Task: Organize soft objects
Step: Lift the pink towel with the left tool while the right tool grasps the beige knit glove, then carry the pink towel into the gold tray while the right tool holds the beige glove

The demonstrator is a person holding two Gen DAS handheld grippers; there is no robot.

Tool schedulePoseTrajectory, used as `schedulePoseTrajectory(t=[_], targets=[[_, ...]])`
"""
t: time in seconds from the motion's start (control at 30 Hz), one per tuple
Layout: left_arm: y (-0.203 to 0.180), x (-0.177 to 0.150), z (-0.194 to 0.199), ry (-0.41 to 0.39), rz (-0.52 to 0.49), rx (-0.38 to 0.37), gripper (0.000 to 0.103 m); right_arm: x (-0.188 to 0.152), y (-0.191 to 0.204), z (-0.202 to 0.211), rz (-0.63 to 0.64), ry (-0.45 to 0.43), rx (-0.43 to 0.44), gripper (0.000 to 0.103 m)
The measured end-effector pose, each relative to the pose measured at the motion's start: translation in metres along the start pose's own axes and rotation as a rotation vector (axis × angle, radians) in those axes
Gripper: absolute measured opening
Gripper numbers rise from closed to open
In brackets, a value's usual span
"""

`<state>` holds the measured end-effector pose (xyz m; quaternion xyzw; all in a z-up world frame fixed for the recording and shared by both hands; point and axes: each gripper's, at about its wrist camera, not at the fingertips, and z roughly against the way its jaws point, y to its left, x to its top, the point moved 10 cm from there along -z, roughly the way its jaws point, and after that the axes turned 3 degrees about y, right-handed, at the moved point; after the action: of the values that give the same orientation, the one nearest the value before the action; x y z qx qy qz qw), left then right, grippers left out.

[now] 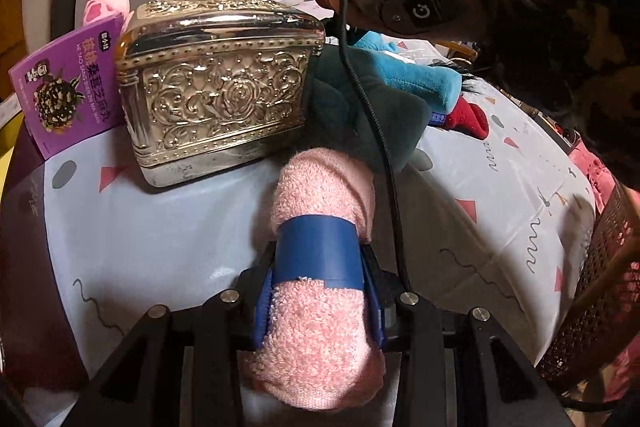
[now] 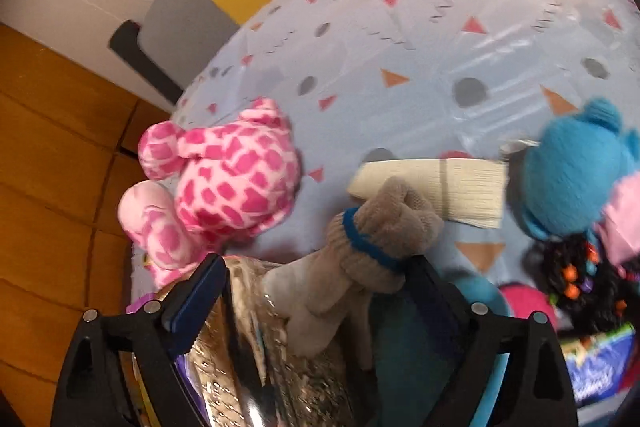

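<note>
While the left gripper (image 1: 320, 291) pinches a rolled pink towel (image 1: 316, 315) across its middle, just below the blue paper band (image 1: 320, 255) that wraps it, the roll juts forward over the patterned tablecloth (image 1: 160, 227) with its far end close to an ornate silver box (image 1: 216, 95). Beside that box a dark teal plush (image 1: 360, 115) lies on the cloth, with a purple snack carton (image 1: 68, 87) leaning at the box's other side. In the right wrist view the right gripper (image 2: 316, 291) stands spread wide above the same box, and a beige knitted glove with a blue cuff (image 2: 372, 235) lies between its fingers; one finger sits near the cuff, but whether either pad presses the glove cannot be told, and the jaws look too far apart for a grip. Farther on rest a cream bristle brush (image 2: 436, 191), a pink spotted plush (image 2: 224, 179) near the table's edge and a blue plush (image 2: 572, 175) to the other side. The step in hand seems to be gathering: one soft item is secured and the glove is being approached. Next, the right jaws should close squarely on the glove's cuff, clear of the box lid and the brush, before both items go to wherever the soft things are collected, which these views do not show.
</note>
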<state>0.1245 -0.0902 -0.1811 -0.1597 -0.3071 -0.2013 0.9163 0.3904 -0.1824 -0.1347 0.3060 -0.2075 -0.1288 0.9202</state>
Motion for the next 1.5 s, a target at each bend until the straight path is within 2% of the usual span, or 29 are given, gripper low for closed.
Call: schedulePoseTrajectory(t=[0.1,0.17,0.2,0.4,0.47,0.57,0.7,0.73,0.77,0.8,0.87,0.97,1.1,1.27,1.4,1.5], targets=[[-0.002,0.002,-0.003,0.0,0.005,-0.001,0.04,0.0,0.002,-0.001,-0.006,0.015,0.058,0.078],[-0.002,0.002,-0.003,0.002,0.01,-0.002,0.04,0.002,-0.003,0.002,-0.041,0.01,0.07,0.047],[-0.002,0.002,-0.003,0.002,0.012,-0.003,0.04,0.002,-0.007,0.002,-0.061,0.01,0.07,0.045],[-0.002,0.003,-0.003,0.0,0.014,0.001,0.04,-0.003,-0.035,0.002,-0.161,0.026,0.064,0.048],[-0.002,0.003,-0.003,-0.001,0.018,0.0,0.04,-0.001,-0.034,0.004,-0.181,0.014,0.086,0.065],[-0.002,0.003,-0.004,-0.002,0.016,0.0,0.04,0.004,-0.029,-0.002,-0.184,0.011,0.078,0.078],[-0.004,0.002,-0.004,-0.006,-0.007,0.019,0.04,0.014,-0.033,-0.019,-0.216,0.018,-0.013,0.08],[-0.003,0.003,-0.004,-0.005,-0.003,0.015,0.04,0.018,-0.037,-0.023,-0.228,0.018,-0.033,0.076],[-0.003,0.003,-0.004,-0.004,-0.004,0.013,0.04,0.021,-0.039,-0.024,-0.225,0.013,-0.047,0.054],[-0.003,0.003,-0.004,-0.004,-0.005,0.012,0.04,0.022,-0.043,-0.025,-0.214,0.017,-0.076,0.043],[-0.003,0.003,-0.004,-0.005,-0.005,0.013,0.04,0.019,-0.047,-0.023,-0.213,0.016,-0.062,0.04],[-0.003,0.003,-0.005,-0.008,-0.012,0.018,0.04,0.02,-0.045,0.002,-0.166,-0.044,-0.035,0.039],[-0.003,0.003,-0.006,-0.008,-0.011,0.02,0.04,0.019,-0.038,0.055,-0.083,-0.116,0.016,0.039],[-0.005,0.003,-0.006,-0.011,-0.011,0.026,0.04,0.003,-0.044,0.137,0.025,-0.173,0.012,0.039],[-0.005,0.003,-0.007,-0.011,-0.01,0.033,0.04,-0.031,-0.048,0.186,0.147,-0.116,-0.009,0.039],[-0.006,0.004,-0.008,-0.007,-0.011,0.043,0.039,-0.071,-0.061,0.198,0.218,0.013,-0.081,0.04]])
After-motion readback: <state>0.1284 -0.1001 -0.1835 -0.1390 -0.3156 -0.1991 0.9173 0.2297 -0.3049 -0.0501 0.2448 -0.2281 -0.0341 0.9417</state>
